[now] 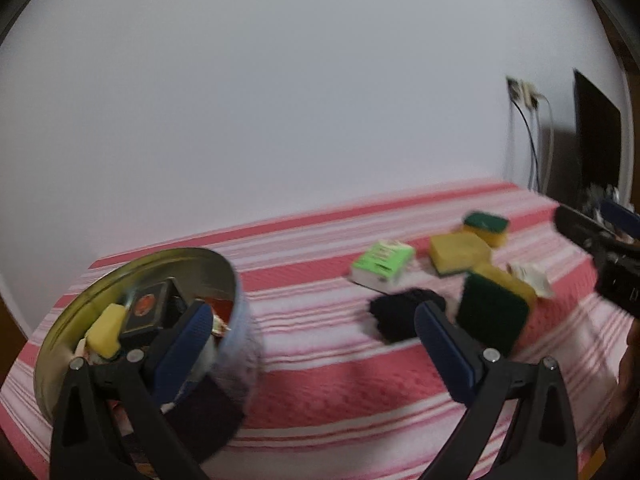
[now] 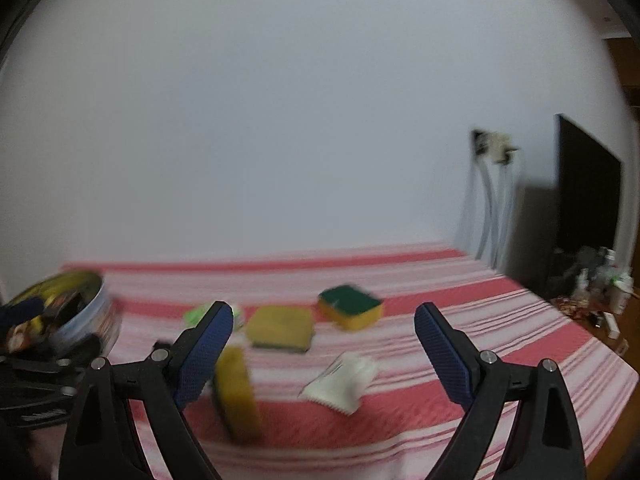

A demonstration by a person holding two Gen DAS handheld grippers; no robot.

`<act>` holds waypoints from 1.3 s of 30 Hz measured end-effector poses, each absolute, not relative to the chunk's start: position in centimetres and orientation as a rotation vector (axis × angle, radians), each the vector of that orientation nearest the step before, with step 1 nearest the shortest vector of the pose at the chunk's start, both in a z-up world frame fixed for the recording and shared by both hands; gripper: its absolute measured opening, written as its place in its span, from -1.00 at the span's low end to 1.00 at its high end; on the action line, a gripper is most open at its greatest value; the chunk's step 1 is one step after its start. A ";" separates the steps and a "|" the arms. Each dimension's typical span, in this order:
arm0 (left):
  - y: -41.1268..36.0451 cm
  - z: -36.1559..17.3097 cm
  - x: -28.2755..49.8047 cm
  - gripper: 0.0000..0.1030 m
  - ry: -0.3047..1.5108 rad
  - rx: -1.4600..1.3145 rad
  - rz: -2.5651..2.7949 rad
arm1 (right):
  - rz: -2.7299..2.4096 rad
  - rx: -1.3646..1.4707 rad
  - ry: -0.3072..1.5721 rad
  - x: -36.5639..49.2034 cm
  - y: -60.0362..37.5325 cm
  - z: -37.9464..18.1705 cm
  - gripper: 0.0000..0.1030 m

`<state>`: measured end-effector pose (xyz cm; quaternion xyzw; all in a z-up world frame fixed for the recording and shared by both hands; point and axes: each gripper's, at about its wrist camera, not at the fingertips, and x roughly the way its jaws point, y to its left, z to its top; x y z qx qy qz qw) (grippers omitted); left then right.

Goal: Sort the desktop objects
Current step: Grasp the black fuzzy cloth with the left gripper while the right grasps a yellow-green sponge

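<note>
We see the left gripper (image 1: 312, 316) with its jaws spread wide and nothing between the blue pads. The right gripper (image 2: 324, 332) is likewise released, empty.

The surface is a red-and-white striped cloth (image 1: 320, 380) (whether it covers a worktop or a bed we cannot tell). In the left wrist view a round tin (image 1: 236, 292) sits at about 8 o'clock, partly behind the left finger; it already holds a yellow sponge (image 1: 106, 330), a dark box (image 1: 146, 308) and some other small items too blurred to name. In the right wrist view the same tin lies at the far 9 o'clock edge.

The loose things lie in a cluster at 2 to 3 o'clock in the left wrist view:
- a green-and-white packet (image 1: 382, 264);
- a black cloth (image 1: 404, 316), just behind the right finger;
- a sponge on edge (image 1: 494, 308), green face toward us;
- a flat sponge (image 1: 458, 254), yellow side up;
- a far sponge (image 1: 486, 226), green side up;
- a white sachet (image 1: 530, 276) beside the upright sponge.

The right gripper's body shows at the 3 o'clock edge of that view. Both views are motion-blurred.
</note>
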<state>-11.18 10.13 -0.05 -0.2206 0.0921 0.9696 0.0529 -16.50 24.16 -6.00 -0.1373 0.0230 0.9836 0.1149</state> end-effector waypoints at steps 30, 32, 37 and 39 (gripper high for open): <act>14.0 -3.0 -16.1 0.96 0.359 -0.905 2.713 | 3.055 -0.647 0.515 -17.2 26.4 -8.9 -0.43; 14.3 -3.7 -17.1 0.85 0.369 -0.956 2.690 | 3.050 -0.645 0.547 -17.0 26.7 -8.8 -0.43; 14.6 -4.6 -18.7 0.65 0.296 -1.080 2.601 | 3.049 -0.665 0.543 -17.2 26.7 -8.5 -0.42; 14.7 -5.1 -19.0 0.65 0.296 -1.124 2.558 | 3.044 -0.660 0.559 -17.0 26.9 -8.5 -0.42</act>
